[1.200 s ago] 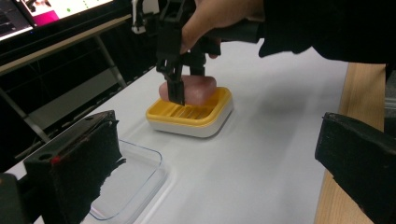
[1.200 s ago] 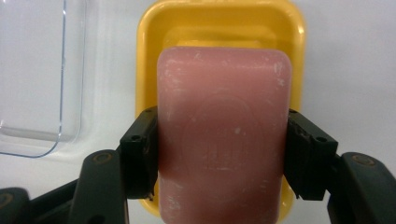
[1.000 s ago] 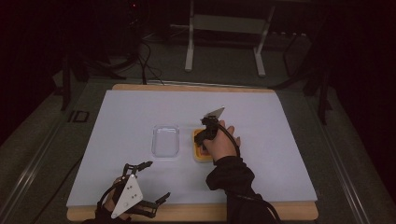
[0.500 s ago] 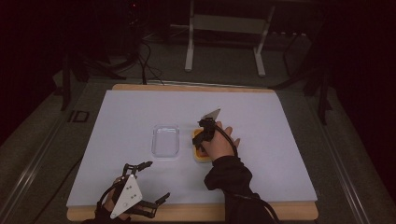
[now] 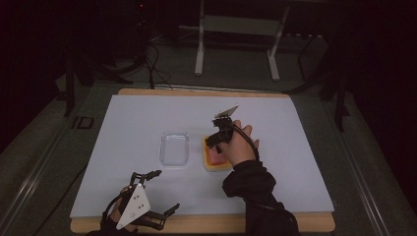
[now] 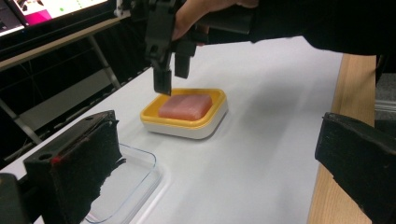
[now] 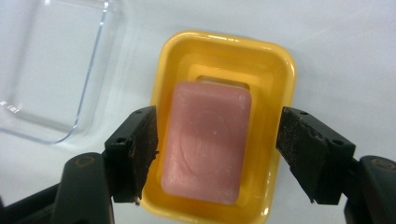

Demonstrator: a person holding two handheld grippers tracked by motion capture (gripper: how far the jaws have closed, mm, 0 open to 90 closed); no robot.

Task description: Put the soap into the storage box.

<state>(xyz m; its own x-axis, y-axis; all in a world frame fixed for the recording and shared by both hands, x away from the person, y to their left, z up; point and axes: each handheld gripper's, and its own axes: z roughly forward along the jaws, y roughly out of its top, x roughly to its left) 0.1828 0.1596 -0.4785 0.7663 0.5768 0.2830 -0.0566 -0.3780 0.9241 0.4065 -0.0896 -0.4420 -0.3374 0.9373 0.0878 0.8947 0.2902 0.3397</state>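
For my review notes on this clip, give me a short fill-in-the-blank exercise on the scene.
1. The pink soap bar lies in a ____ dish.
2. The right tool hangs over the soap with its jaws ____.
3. The clear lid lies to the dish's ____ in the high view.

Missing words: yellow; open; left

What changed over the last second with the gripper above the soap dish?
The right gripper has lifted a little off the pink soap, and its fingers have just been opening; they now stand clear on either side. The soap stays in the yellow dish. The left gripper and clear tray kept still.
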